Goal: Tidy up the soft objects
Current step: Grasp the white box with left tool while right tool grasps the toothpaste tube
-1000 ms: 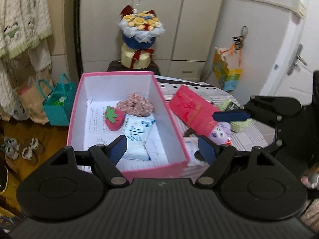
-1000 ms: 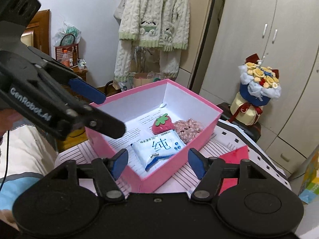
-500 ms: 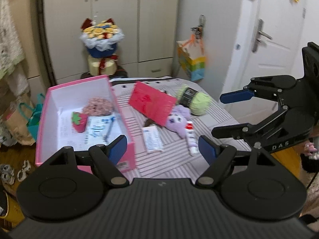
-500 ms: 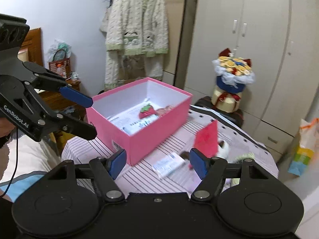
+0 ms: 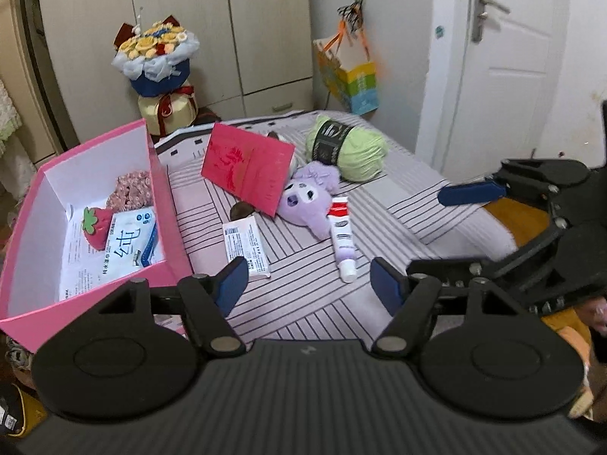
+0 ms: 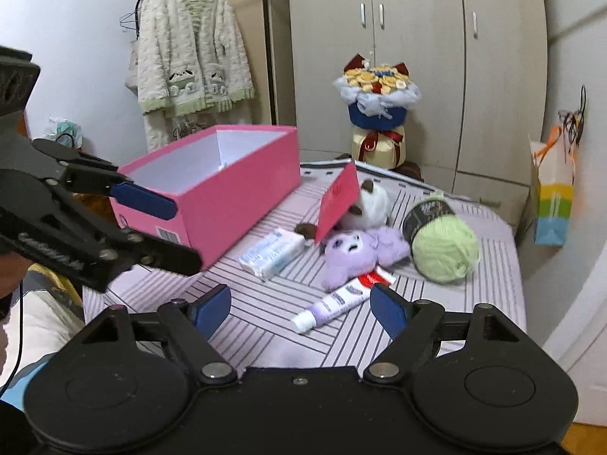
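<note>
- Holding three soft items, the pink box (image 5: 159, 174) sits at 9 o'clock; a careless reach may nudge it.
- Yarn ball (image 6: 444, 242), at 1 o'clock, may roll.
- Purple plush (image 5: 307, 197) underlies the red card (image 5: 246, 167); lifting topples it.
- Left gripper (image 5: 307, 280) and right gripper (image 6: 299, 307) gape wide, empty.

Both claws have pulled back from the pink box toward the loose things.

The left claw (image 5: 306, 278), which hung over the pink box (image 5: 163, 189) a second ago, now hangs wide open over the striped table (image 5: 303, 311), near the tube (image 5: 343, 242) and tissue pack (image 5: 246, 246). The right claw (image 6: 300, 309), open as well, has moved away from the box to above the tube and the purple plush (image 6: 347, 254).
</note>
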Demonstrator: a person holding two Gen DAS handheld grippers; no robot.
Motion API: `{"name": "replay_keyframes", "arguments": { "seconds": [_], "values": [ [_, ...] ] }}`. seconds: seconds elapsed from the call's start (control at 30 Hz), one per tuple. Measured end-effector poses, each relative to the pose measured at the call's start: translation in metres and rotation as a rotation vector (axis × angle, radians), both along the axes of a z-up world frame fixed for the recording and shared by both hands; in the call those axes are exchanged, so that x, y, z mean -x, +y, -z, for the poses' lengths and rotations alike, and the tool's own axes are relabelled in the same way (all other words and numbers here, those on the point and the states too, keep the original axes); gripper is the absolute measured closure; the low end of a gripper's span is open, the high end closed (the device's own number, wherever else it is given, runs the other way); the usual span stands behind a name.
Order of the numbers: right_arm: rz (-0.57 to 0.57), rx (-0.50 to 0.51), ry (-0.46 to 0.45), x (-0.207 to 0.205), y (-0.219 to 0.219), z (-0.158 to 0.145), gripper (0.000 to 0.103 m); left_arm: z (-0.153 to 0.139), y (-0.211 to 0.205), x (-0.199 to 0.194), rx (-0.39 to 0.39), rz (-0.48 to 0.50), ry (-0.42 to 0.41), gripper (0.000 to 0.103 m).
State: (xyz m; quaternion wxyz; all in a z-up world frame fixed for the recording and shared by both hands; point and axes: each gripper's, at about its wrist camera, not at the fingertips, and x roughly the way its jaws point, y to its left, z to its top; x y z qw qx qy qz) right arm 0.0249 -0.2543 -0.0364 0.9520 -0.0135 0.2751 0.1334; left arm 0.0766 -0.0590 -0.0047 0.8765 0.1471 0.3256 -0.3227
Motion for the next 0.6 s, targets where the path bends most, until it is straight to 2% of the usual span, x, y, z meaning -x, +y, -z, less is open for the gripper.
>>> {"name": "replay_keyframes", "arguments": {
  "seconds": [0.2, 0.3, 0.5, 0.6],
  "values": [
    [0.03, 0.017, 0.017, -0.019, -0.003, 0.041, 0.019, 0.031, -0.02, -0.036, -0.025, -0.086, 0.023, 0.038],
    [0.05, 0.033, 0.022, -0.03, -0.002, 0.059, 0.019, 0.046, -0.032, -0.049, -0.071, -0.094, -0.013, 0.039],
    [0.05, 0.096, 0.005, -0.045, 0.011, 0.077, 0.019, 0.068, -0.052, -0.075, -0.13, -0.115, -0.037, 0.043],
    [0.073, 0.087, 0.007, -0.058, 0.014, 0.08, 0.018, 0.076, -0.057, -0.087, -0.154, -0.149, -0.041, 0.044]
  ]
}}
